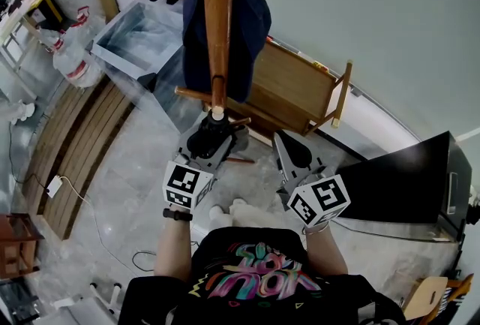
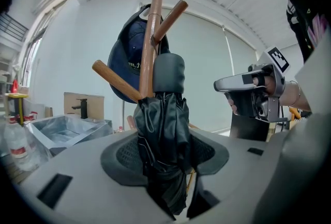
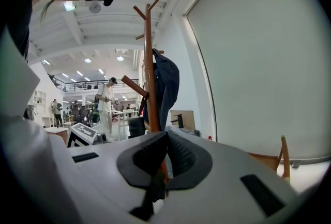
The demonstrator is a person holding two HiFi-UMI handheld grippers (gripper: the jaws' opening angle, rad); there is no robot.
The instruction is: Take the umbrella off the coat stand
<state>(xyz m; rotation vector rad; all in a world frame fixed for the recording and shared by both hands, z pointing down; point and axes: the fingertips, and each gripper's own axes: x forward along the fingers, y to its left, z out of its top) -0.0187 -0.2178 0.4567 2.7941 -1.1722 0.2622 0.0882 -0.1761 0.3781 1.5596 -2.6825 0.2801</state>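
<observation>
A black folded umbrella (image 2: 164, 135) stands upright between the jaws of my left gripper (image 2: 166, 166), its rounded handle (image 2: 169, 74) right against the wooden coat stand (image 2: 150, 47). The pads press on its fabric from both sides and the jaws are still narrowing a little. I cannot tell whether it still hangs from a peg. In the head view, the left gripper (image 1: 212, 134) sits at the coat stand (image 1: 218, 16) with the umbrella (image 1: 208, 140) in it. My right gripper (image 1: 288, 149) hovers to its right, shut and empty, and its own view shows the right gripper (image 3: 164, 137) facing the stand (image 3: 149, 62).
A navy garment (image 1: 244, 23) hangs on the stand. Behind it are a wooden frame (image 1: 300, 94) and a plastic-wrapped metal basin (image 1: 139, 34). A black box (image 1: 405, 181) sits to the right and wooden planks (image 1: 75, 139) to the left. People (image 3: 107, 104) stand far off.
</observation>
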